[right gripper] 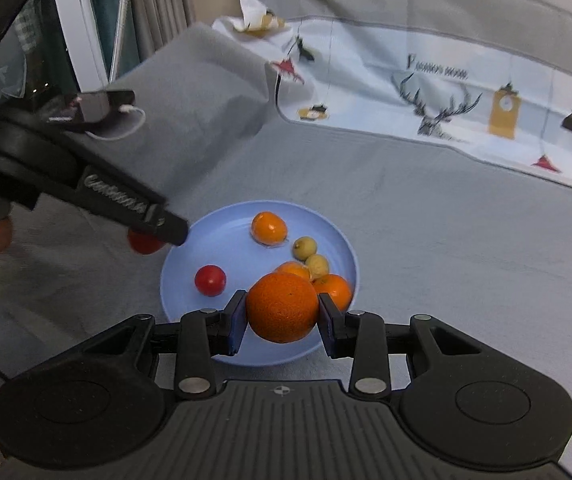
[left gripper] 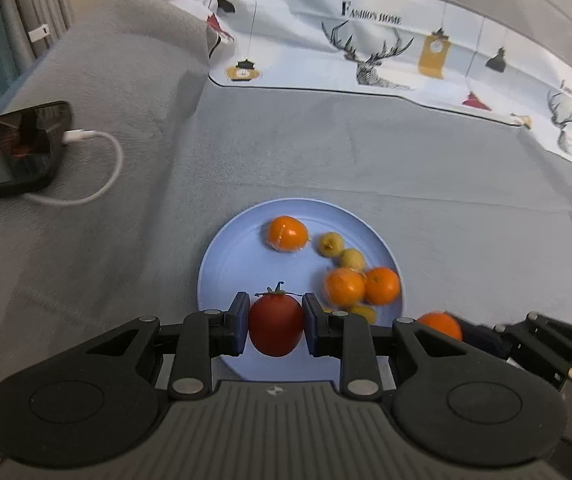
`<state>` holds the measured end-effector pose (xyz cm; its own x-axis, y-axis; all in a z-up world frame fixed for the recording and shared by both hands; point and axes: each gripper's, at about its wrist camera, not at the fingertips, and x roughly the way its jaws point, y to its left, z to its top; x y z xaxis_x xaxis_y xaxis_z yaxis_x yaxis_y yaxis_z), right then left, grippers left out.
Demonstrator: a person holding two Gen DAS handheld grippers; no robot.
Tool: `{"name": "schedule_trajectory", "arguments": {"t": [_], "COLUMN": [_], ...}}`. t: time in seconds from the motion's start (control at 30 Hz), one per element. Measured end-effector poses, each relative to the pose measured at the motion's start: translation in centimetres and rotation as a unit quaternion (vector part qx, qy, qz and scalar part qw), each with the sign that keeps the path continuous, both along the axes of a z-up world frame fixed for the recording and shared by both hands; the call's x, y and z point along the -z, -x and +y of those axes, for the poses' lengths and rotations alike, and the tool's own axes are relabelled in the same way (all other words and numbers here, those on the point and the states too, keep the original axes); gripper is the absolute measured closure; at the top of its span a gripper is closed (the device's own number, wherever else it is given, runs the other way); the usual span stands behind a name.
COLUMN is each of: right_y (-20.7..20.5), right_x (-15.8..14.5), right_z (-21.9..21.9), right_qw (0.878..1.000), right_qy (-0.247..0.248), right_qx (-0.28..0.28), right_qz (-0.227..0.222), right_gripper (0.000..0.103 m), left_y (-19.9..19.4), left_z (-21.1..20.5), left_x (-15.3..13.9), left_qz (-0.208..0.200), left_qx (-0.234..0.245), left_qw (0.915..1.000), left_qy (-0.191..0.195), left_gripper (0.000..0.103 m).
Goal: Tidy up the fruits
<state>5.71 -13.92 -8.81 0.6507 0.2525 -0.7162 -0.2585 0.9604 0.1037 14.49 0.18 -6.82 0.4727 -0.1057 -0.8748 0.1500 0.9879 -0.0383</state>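
Phone (left gripper: 9,148) cut off at left edge

Glossy tomato (left gripper: 276,325), matt plastic plate (left gripper: 225,264)

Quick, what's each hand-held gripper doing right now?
Left hand-held gripper: shut on a tomato.
Right hand-held gripper: shut on an orange.

Orange (right gripper: 281,307) between hand-held gripper (right gripper: 281,322) pads
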Motion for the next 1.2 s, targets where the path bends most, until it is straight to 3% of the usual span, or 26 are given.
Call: {"name": "schedule_trajectory", "arguments": {"t": [0.37,0.4,0.43,0.47,0.5,0.53,0.6,0.9,1.2], "right_y": [-3.9,-4.2,-4.4,-4.6,-4.8,-4.7,-4.2,1.4,7.8], "right_x": [4.6,4.9,5.0,5.1,5.0,4.8,4.1,0.0,-3.7], "right_z": [1.9,2.0,2.1,2.1,2.0,1.9,1.7,0.7,0.4], "right_qw": [0.999,0.999,0.999,0.999,0.999,0.999,0.999,1.000,0.997], "right_qy": [0.002,0.005,0.007,0.007,0.005,0.003,0.008,0.015,0.049], "right_qx": [-0.029,-0.029,-0.027,-0.026,-0.023,-0.021,-0.016,0.007,0.039], "right_qz": [0.040,0.041,0.042,0.045,0.045,0.041,0.030,0.014,-0.042], "right_gripper": [0.063,0.063,0.055,0.039,0.033,0.024,0.019,0.009,0.004], "left_y": [-4.3,-4.4,-4.4,-4.3,-4.0,-3.5,-2.3,4.3,10.5], "left_z": [-0.1,-0.1,0.0,0.1,0.3,0.5,0.7,1.8,1.7], "left_x": [5.0,5.1,5.0,4.7,4.2,3.6,2.4,-1.3,-5.1], "left_qz": [0.029,0.026,0.020,0.010,-0.006,-0.026,-0.052,-0.033,-0.061], "left_qx": [0.007,0.011,0.015,0.013,0.008,0.003,0.009,-0.016,-0.033], "left_qw": [0.9993,0.9994,0.9996,0.9998,0.9998,0.9995,0.9983,0.9987,0.9959], "left_qy": [-0.021,-0.018,-0.014,-0.014,-0.014,-0.015,-0.022,-0.037,-0.058], "left_gripper": [0.072,0.064,0.054,0.027,0.004,0.000,0.000,0.000,0.000]}}
